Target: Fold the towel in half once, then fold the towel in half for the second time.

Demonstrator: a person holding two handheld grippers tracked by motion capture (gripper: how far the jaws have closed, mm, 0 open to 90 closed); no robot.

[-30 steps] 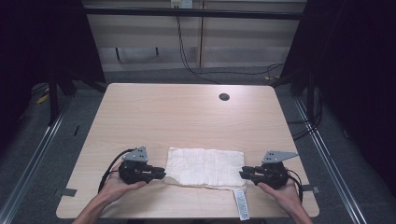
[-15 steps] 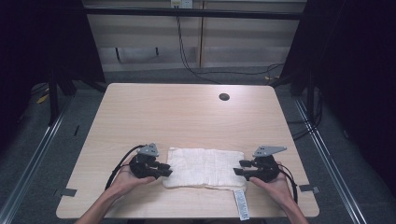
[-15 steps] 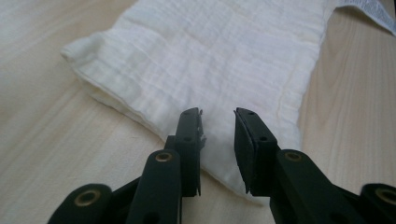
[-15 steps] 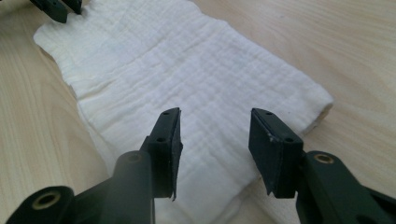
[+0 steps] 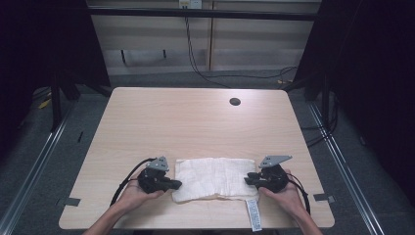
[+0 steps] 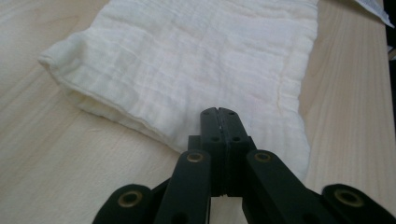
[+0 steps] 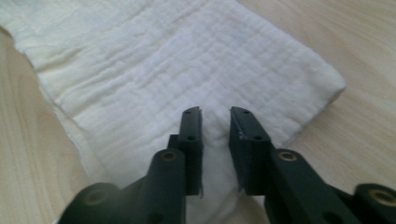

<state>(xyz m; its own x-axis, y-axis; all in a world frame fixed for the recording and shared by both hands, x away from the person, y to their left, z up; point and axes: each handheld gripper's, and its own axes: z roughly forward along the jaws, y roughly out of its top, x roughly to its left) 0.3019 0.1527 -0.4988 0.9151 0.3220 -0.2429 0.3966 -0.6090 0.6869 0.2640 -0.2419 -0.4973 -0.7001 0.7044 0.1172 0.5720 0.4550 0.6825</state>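
- High view: folded white cloth (image 5: 214,178) flat on the wooden table (image 5: 195,122), near the edge on the person's side, long side running left to right.
- Left gripper (image 5: 172,184) at the cloth's left short edge, held in the left hand (image 5: 134,193), tips just over the fabric.
- Right gripper (image 5: 249,178) at the cloth's right short edge, held in the right hand (image 5: 286,196), tips likewise over the fabric.
- Grey three-cornered plate atop each tool, black cables trailing back toward the table's near edge.
- White label strip (image 5: 253,215) lying on the table below the cloth's right corner, close to the right hand.
- Small dark round hole (image 5: 235,102) far back on the tabletop, well apart from everything else.
- Left gripper view: jaws pressed fully together, having just been closing, tips over the cloth (image 6: 196,70) near its edge; whether a fold of fabric is caught between them cannot be told.
- Right gripper view: jaws standing a narrow gap apart, having just been closing, a ridge of cloth (image 7: 187,70) bunched up in the gap; pads not clearly pressing on it.
- Cloth surface quilted and creased, layered fold visible along the edge in both gripper views.
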